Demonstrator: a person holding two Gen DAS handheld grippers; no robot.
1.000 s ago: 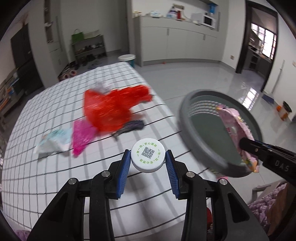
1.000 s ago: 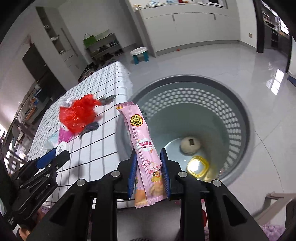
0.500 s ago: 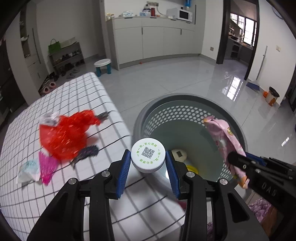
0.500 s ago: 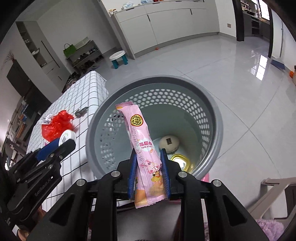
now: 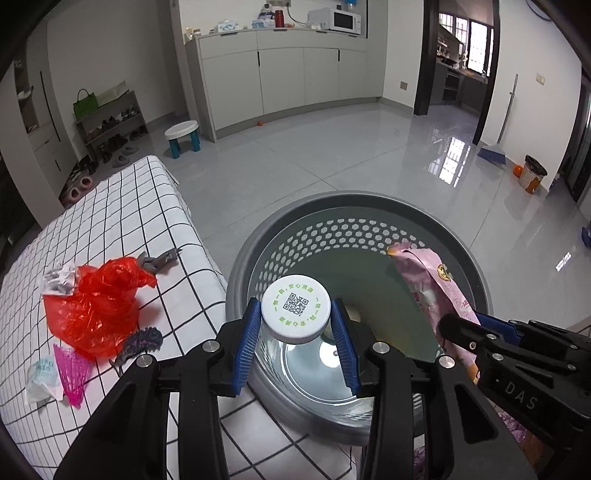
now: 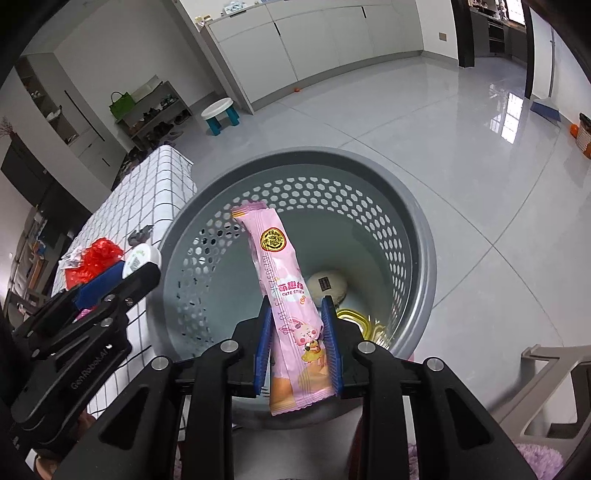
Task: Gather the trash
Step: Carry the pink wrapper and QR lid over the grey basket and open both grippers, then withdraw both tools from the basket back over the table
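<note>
A: Fingers? Left fingers (image 5: 254, 343) pinch a white bottle cap (image 5: 295, 308); right fingers (image 6: 328, 332) pinch a pink snack wrapper (image 6: 286, 295), both above the grey basket (image 6: 413, 229)

B: So it's the drop step. Next, I'd judge, spread them so both fall inside; the red bag (image 5: 96, 306) waits on the checked counter (image 5: 129, 218)

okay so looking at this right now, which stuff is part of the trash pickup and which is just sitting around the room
Job: white cap in left claw; pink snack wrapper in right claw; grey basket; red plastic bag and pink shuttlecock on the table.

Lying about: stool, microwave, broom.
</note>
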